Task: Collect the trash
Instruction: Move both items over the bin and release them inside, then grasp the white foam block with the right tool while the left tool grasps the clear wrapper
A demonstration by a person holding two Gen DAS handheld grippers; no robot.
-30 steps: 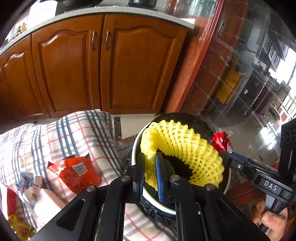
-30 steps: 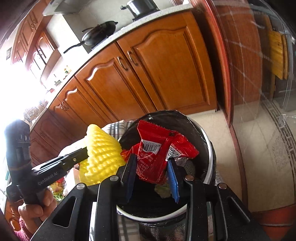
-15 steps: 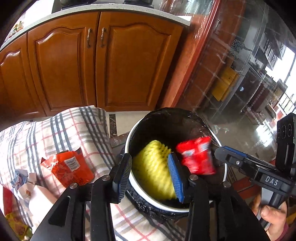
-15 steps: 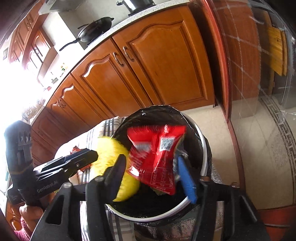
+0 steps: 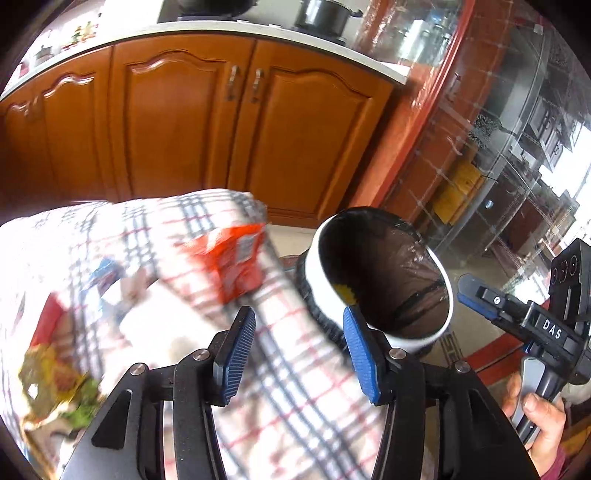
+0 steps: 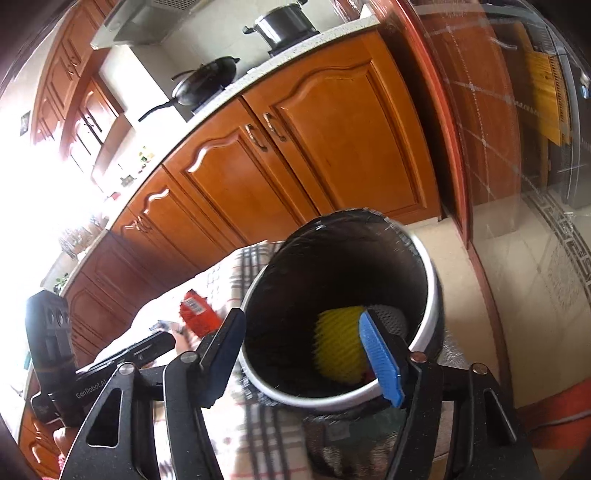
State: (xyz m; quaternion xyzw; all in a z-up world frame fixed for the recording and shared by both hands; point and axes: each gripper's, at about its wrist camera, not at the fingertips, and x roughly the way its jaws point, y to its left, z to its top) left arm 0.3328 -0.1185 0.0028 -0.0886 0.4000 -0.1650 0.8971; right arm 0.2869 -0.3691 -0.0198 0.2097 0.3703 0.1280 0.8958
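Both tongs are opening with nothing between them: the left tongs (image 5: 299, 354) hang over the checked tabletop (image 5: 295, 369), the right tongs (image 6: 306, 354) over the bin (image 6: 430, 295), where the yellow foam net (image 6: 338, 347) lies; an orange wrapper (image 5: 236, 262) sits on the cloth

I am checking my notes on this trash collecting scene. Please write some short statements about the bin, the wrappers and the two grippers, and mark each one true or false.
1. The yellow foam net lies inside the bin. True.
2. The left gripper holds an orange wrapper. False: its jaws are opening with nothing between them; the orange wrapper lies on the checked cloth.
3. The bin has a black bag as liner. True.
4. The right gripper clamps a red packet. False: its jaws are opening, empty, above the bin.
5. A pot stands on the counter. True.
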